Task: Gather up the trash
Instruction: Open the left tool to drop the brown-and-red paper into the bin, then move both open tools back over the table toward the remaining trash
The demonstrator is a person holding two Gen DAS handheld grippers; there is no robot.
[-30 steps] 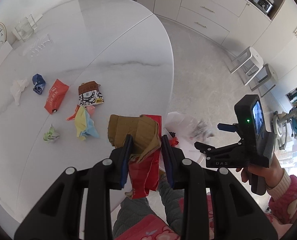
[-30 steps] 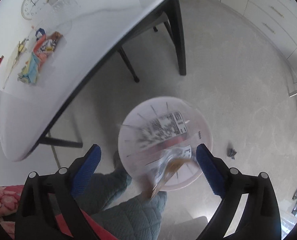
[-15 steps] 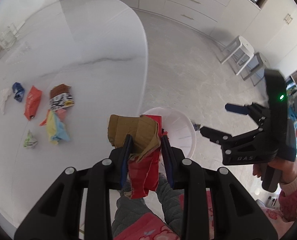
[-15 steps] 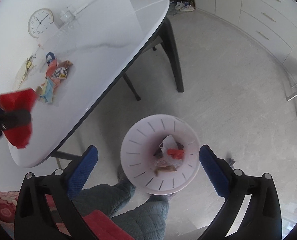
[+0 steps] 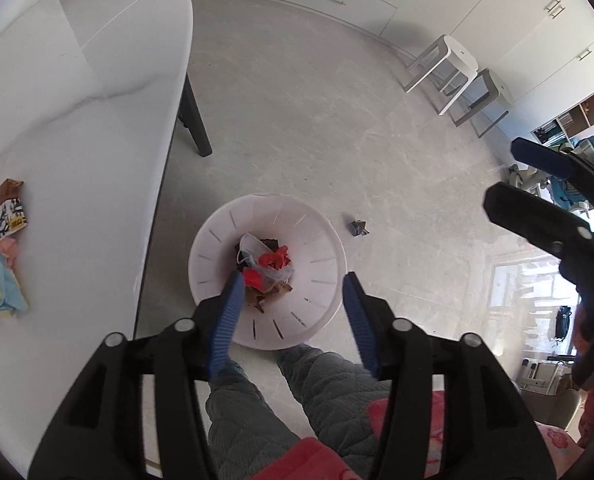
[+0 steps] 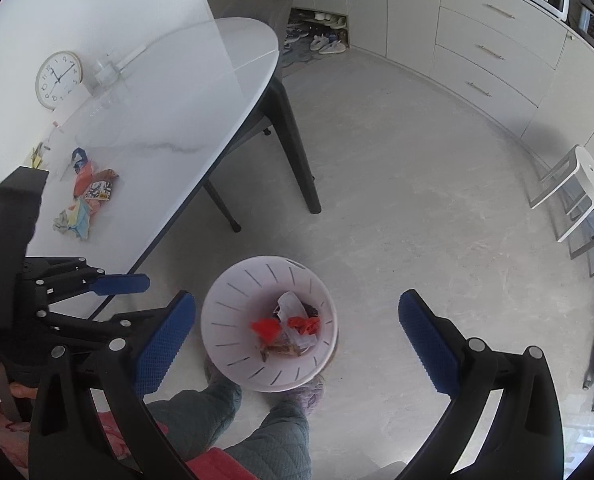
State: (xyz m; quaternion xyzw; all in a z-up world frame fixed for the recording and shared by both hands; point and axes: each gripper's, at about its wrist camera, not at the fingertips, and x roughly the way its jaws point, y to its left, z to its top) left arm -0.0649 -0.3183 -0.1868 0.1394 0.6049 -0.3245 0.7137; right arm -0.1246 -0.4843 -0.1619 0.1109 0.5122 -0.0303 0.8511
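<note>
Now both the left claw (image 5: 293, 312) and right claw (image 6: 297, 344) gape empty above the bin (image 5: 325, 236), while light, crumpled wrappers (image 6: 85, 200) on the desk (image 6: 169, 120) want pinching at raised folds.

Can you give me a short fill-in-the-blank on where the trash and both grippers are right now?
1. The white bin stands on the ____.
2. Both the left gripper and the right gripper are ____ and hold nothing.
3. The leftover wrappers lie on the ____.
4. The small grey scrap lies ____ the bin.

Missing words: floor; open; table; outside
</note>
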